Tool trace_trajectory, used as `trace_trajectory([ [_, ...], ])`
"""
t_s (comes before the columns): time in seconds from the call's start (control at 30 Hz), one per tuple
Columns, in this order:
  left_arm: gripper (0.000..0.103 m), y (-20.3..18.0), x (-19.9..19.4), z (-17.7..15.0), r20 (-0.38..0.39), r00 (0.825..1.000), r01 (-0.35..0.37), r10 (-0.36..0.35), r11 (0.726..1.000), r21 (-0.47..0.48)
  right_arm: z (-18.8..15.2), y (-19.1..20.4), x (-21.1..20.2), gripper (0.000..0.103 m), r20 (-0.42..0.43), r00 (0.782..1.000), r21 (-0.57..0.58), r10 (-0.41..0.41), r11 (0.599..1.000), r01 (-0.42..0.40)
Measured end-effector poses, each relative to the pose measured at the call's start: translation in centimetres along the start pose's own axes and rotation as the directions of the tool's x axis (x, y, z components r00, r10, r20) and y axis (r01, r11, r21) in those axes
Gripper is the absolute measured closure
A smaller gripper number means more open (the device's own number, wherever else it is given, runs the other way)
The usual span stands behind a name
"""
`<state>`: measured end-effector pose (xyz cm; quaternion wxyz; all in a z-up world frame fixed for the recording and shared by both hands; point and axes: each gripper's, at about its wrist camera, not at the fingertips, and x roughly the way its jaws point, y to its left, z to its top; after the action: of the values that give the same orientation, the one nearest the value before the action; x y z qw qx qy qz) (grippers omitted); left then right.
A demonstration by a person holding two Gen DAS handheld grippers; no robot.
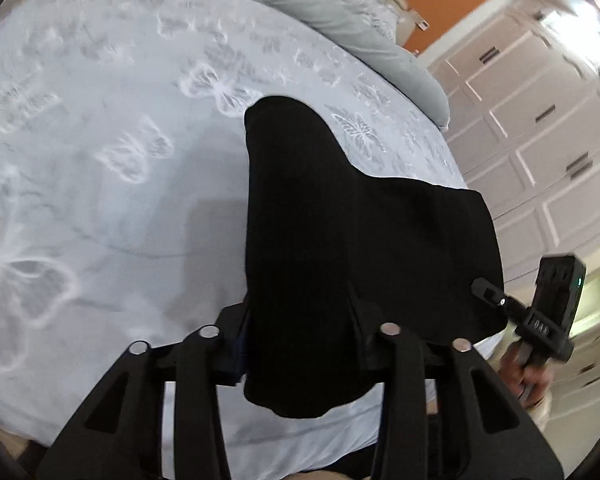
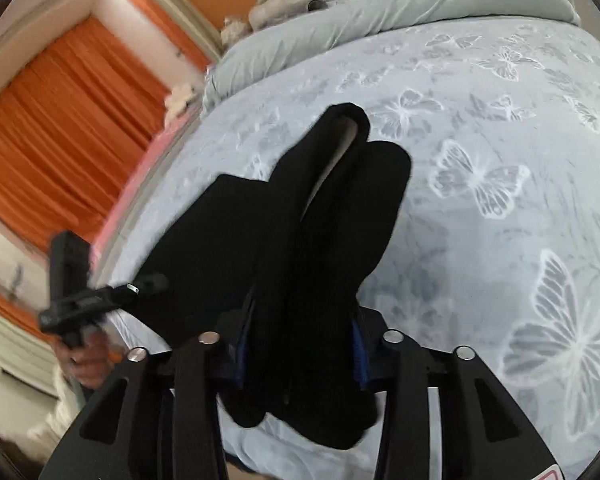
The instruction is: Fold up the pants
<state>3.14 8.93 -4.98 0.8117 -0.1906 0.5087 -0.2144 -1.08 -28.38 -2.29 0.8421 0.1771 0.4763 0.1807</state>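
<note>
Holding black pants (image 1: pixel 340 240) midair above bed (image 1: pixel 100 160), left gripper (image 1: pixel 300 344) and right gripper (image 2: pixel 300 344) clamped on fabric; roughly halfway, final fold toward 12 o'clock left.

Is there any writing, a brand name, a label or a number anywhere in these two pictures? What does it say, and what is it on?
Raised characters on the right gripper, on its black body near the hand: there, but too blurred to read.
A red-outlined sticker at the bottom edge of the right wrist view: cut off, nothing readable.
Black pants, butterfly bedspread, white wardrobe, left gripper: no writing visible.
</note>
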Motion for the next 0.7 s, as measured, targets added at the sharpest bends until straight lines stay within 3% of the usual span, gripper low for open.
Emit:
trace_trajectory([
  [0.03, 0.043, 0.7, 0.4, -0.9, -0.007, 0.999, -0.044, 0.044, 0.999, 0.0, -0.4, -0.6, 1.0, 0.054, -0.036, 0.999, 0.005, -0.039, 0.999, 0.039],
  [0.07, 0.043, 1.1, 0.8, -1.3, -0.01, 0.993, -0.115, 0.115, 0.993, 0.007, -1.1, -1.8, 2.7, 0.053, -0.106, 0.987, 0.037, -0.125, 0.991, 0.129],
  [0.1, 0.044, 1.3, 1.1, -1.9, 0.008, 0.971, -0.238, 0.238, 0.971, 0.023, -1.5, -2.8, 4.1, 0.05, -0.169, 0.955, 0.046, -0.244, 0.966, 0.255],
  [0.13, 0.043, 0.9, 0.8, -2.0, 0.051, 0.961, -0.273, 0.27, 0.96, 0.063, -1.4, -3.0, 4.0, 0.051, -0.149, 0.96, 0.051, -0.237, 0.968, 0.247],
  [0.2, 0.042, -0.4, -0.9, -1.7, 0.143, 0.956, -0.274, 0.258, 0.956, 0.107, -0.5, -1.8, 1.7, 0.059, -0.023, 0.964, 0.043, -0.266, 0.963, 0.267],
  [0.23, 0.036, -1.2, -2.0, -1.5, 0.216, 0.939, -0.298, 0.269, 0.948, 0.113, 0.0, -0.5, -0.2, 0.071, 0.094, 0.947, 0.011, -0.306, 0.952, 0.307],
  [0.27, 0.027, -2.0, -2.6, -1.5, 0.265, 0.922, -0.322, 0.283, 0.94, 0.116, 0.5, 0.5, -1.1, 0.084, 0.155, 0.942, -0.014, -0.297, 0.953, 0.303],
  [0.3, 0.025, -3.0, -2.9, -1.4, 0.304, 0.905, -0.347, 0.296, 0.929, 0.128, 1.1, 1.5, -1.3, 0.101, 0.189, 0.95, -0.027, -0.249, 0.966, 0.258],
  [0.4, 0.025, -5.4, -1.8, -0.7, 0.351, 0.873, -0.417, 0.339, 0.892, 0.175, 2.1, 4.2, 1.3, 0.103, 0.18, 0.966, -0.086, -0.185, 0.975, 0.202],
  [0.5, 0.025, -6.8, 1.4, -0.3, 0.299, 0.882, -0.435, 0.365, 0.875, 0.215, 2.7, 5.6, 4.9, 0.103, 0.112, 0.974, -0.156, -0.198, 0.964, 0.214],
  [0.57, 0.025, -7.2, 3.4, -0.2, 0.255, 0.886, -0.443, 0.386, 0.867, 0.226, 3.8, 3.8, 7.6, 0.103, 0.052, 0.96, -0.161, -0.274, 0.947, 0.278],
  [0.6, 0.025, -7.3, 4.5, 0.0, 0.237, 0.884, -0.455, 0.404, 0.86, 0.231, 4.1, 2.3, 9.0, 0.103, 0.011, 0.936, -0.134, -0.351, 0.928, 0.349],
  [0.67, 0.025, -7.3, 5.7, 0.2, 0.218, 0.879, -0.469, 0.424, 0.851, 0.237, 4.7, -1.8, 8.8, 0.103, -0.009, 0.96, 0.05, -0.279, 0.959, 0.279],
  [0.7, 0.025, -7.2, 5.9, 0.2, 0.218, 0.872, -0.482, 0.437, 0.845, 0.234, 4.7, -2.0, 7.5, 0.103, 0.001, 0.952, 0.095, -0.306, 0.948, 0.304],
])
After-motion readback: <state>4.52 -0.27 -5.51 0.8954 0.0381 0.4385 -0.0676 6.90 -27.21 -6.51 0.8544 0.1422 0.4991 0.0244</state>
